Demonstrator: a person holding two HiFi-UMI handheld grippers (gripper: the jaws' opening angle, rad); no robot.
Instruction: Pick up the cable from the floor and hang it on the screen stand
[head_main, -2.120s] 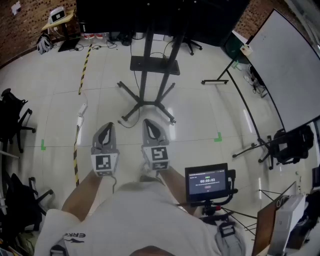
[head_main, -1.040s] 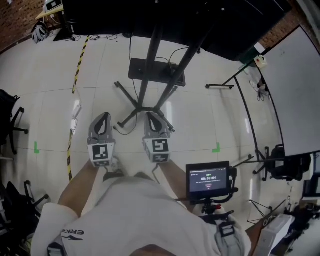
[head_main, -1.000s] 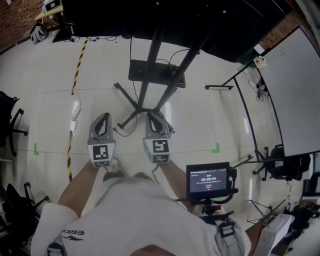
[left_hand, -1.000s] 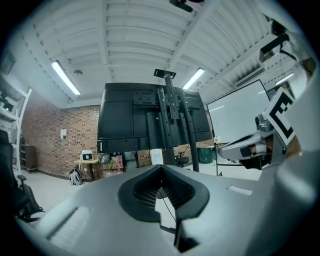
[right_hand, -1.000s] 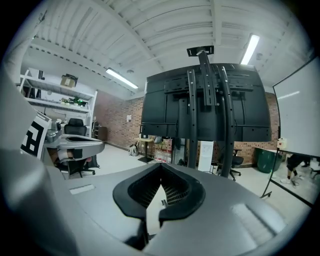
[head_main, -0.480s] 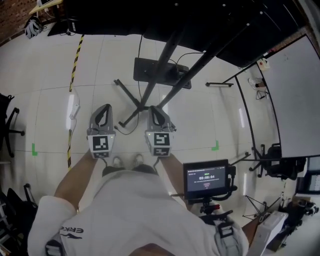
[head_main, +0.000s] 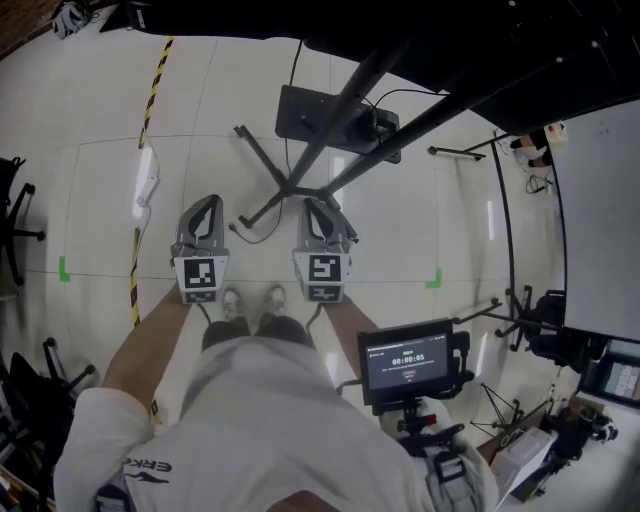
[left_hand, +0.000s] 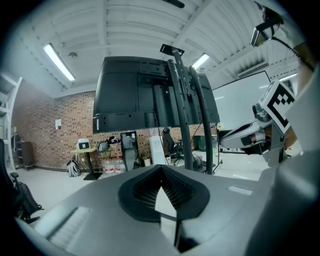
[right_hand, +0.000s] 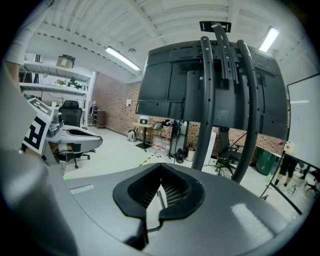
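The black screen stand (head_main: 330, 130) rises right in front of me, its legs spread on the pale floor and its screen (left_hand: 150, 95) high above. A thin black cable (head_main: 255, 238) curls on the floor by the near leg foot, between the two grippers' tips. My left gripper (head_main: 207, 204) and right gripper (head_main: 318, 206) are held side by side at waist height, both shut and empty. In the left gripper view the left gripper (left_hand: 161, 170) points at the stand poles (left_hand: 185, 125). The right gripper (right_hand: 161, 180) faces the stand's back (right_hand: 215, 95).
A yellow-black tape line (head_main: 152, 90) and a white power strip (head_main: 146, 180) lie on the floor to the left. A small monitor on a tripod (head_main: 408, 362) stands at my right hip. A whiteboard (head_main: 600, 220), light-stand legs (head_main: 465, 152) and a chair (head_main: 12, 205) flank the area.
I have walked closer to the stand, so its poles and screen now loom overhead. Both grippers stayed shut, side by side, in front of my body.
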